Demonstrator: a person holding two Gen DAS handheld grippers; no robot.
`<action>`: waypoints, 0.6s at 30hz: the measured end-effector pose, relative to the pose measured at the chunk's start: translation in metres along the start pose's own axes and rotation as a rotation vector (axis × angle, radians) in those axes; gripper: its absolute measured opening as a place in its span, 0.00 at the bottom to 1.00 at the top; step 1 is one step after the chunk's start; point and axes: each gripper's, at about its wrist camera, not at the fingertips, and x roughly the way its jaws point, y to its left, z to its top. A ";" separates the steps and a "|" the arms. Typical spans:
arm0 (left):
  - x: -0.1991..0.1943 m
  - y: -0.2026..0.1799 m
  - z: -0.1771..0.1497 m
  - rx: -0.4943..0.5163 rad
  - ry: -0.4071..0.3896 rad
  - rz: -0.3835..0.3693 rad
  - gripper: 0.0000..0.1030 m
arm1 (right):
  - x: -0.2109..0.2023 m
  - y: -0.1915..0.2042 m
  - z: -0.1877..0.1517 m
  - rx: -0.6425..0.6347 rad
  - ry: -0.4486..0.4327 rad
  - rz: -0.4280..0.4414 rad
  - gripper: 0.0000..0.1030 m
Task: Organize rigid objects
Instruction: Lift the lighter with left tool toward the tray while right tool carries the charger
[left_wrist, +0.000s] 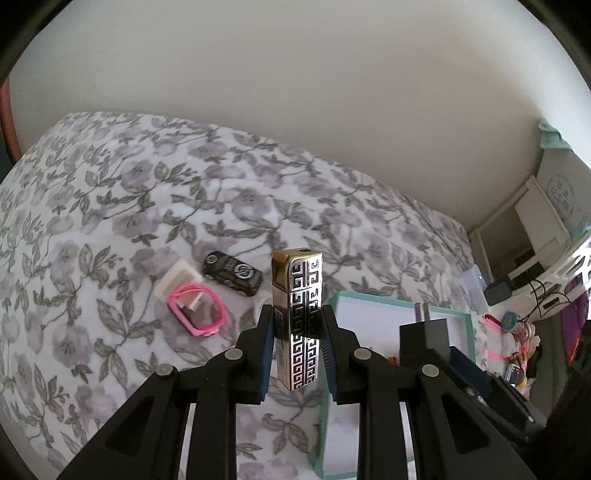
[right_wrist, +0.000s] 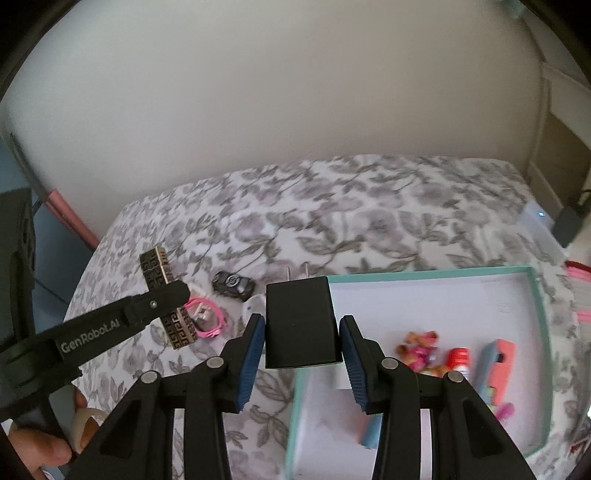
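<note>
Gripping a gold lighter (left_wrist: 300, 317) with a key-pattern face upright between the left gripper (left_wrist: 297, 321) fingers, clamped nearly together on its narrow body, above the flowered bed (left_wrist: 110, 206). Holding a black plug adapter (right_wrist: 301, 321), prongs pointing away, in the right gripper (right_wrist: 302, 332), fingers partly apart and pressed on its sides, over the near edge of a teal-rimmed tray (right_wrist: 537, 295). Lying in the tray: small colourful toys (right_wrist: 419, 349), blurred. Resting farther out on the bed: a pink coiled cable (left_wrist: 195, 308), a white box (left_wrist: 177, 278), a black toy car (left_wrist: 232, 272).
</note>
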 end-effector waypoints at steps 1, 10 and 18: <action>0.000 -0.005 -0.001 0.008 -0.001 -0.003 0.24 | -0.005 -0.006 0.001 0.011 -0.006 -0.007 0.43; 0.007 -0.048 -0.013 0.075 0.021 -0.011 0.24 | -0.031 -0.046 0.004 0.065 -0.033 -0.055 0.43; 0.027 -0.085 -0.027 0.144 0.081 -0.007 0.24 | -0.047 -0.095 0.001 0.150 -0.029 -0.099 0.43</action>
